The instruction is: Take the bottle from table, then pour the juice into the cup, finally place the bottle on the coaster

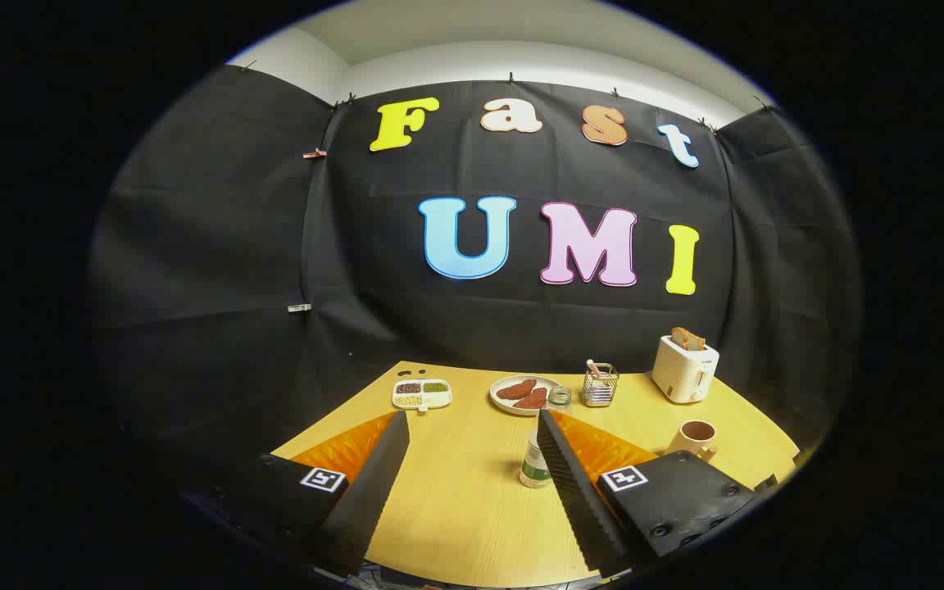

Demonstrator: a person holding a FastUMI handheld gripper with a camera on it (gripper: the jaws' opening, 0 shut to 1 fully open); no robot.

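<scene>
Fingers wide, bottle standing just inside the right one.

I'm looking along the gripper (472, 426) and its fingers are spread well apart with bare wooden table (464, 508) between them, gripping nothing. The bottle (534, 463) stands upright on the table, partly hidden by the inner edge of the right finger; I can't tell whether they touch. Taking the bottle as my mark: the cup (696, 438) sits to its right, beyond the right finger. Farther back from the bottle there's a plate (524, 394) of food, a small glass jar (560, 397) beside that, then a wire holder (601, 385) and a toaster (685, 367) with bread in it. Back-left of the bottle lies a divided tray (422, 393).
</scene>
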